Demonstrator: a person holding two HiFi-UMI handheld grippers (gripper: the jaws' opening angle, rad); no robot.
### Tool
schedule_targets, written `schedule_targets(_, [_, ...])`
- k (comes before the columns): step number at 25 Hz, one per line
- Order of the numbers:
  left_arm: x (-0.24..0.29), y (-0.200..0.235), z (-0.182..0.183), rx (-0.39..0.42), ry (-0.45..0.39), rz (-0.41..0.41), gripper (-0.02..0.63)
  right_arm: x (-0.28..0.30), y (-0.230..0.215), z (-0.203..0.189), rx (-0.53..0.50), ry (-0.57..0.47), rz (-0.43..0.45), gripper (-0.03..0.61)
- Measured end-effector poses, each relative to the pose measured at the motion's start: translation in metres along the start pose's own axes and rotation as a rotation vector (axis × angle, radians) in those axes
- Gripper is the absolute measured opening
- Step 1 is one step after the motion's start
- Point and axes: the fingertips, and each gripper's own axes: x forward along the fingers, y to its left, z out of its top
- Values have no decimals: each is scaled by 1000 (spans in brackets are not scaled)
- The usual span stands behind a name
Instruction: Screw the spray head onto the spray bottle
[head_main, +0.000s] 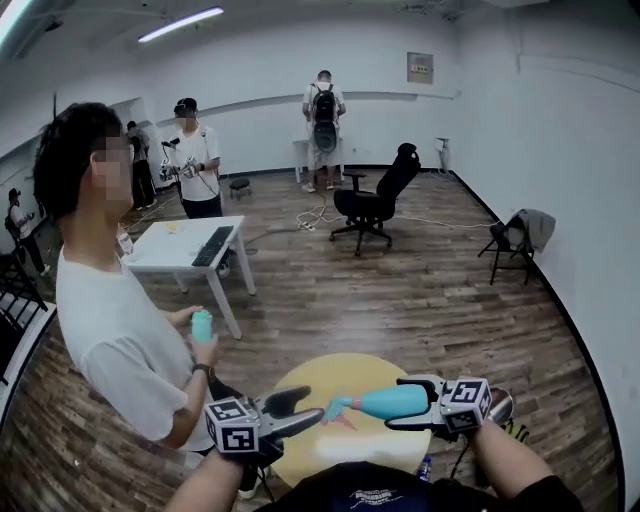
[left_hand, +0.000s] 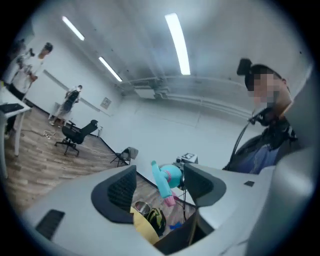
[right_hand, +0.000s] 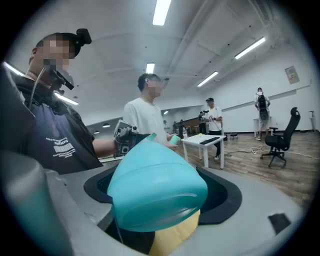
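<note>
Right gripper (head_main: 405, 403) jaws clamp spray bottle (head_main: 375, 402), its neck end blurry; left gripper (head_main: 305, 405) gapes, seemingly empty.

White-walled room, plank wood floor (head_main: 420, 300).
Strip lights (head_main: 180, 24) glow overhead; a white table (head_main: 180, 245) stands at left, a black office chair (head_main: 375, 200) mid-floor, a folding chair (head_main: 510, 248) by the right wall (head_main: 580, 150) under what may be a grey jacket (head_main: 535, 228).

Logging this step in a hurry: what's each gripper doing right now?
Left gripper: open, nothing between its pads.
Right gripper: closed on the teal spray bottle.
</note>
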Motion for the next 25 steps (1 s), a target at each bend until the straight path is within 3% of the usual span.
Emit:
schedule_targets(2, [-18, 15, 5, -53, -45, 47, 334, -21, -14, -13, 2, 15, -40, 463])
schedule_targets(5, [-1, 8, -7, -30, 26, 35, 333, -22, -8, -11, -52, 33, -33, 464])
schedule_targets(8, [48, -21, -34, 115, 187, -52, 332, 6, 22, 4, -148, 43, 41, 465])
schedule_targets(9, [60, -32, -40, 189, 222, -79, 249, 11, 28, 7, -146, 35, 63, 465])
schedule_targets(12, [65, -48, -44, 365, 292, -107, 221, 13, 31, 10, -71, 14, 95, 469])
schedule_targets(16, [63, -49, -48, 471, 366, -99, 218, 16, 32, 1, -54, 43, 122, 465])
schedule_targets(18, [64, -49, -49, 420, 343, -95, 218, 15, 32, 2, -50, 43, 124, 466])
schedule_targets(20, [60, -43, -45, 307, 282, -81, 227, 15, 31, 3, -42, 36, 117, 465])
schedule_targets(22, [41, -26, -28, 159, 157, -38, 292, 11, 25, 1, -1, 21, 100, 463])
schedule_targets(25, [-5, 9, 2, -40, -49, 45, 302, -13, 1, -6, 57, -15, 32, 463])
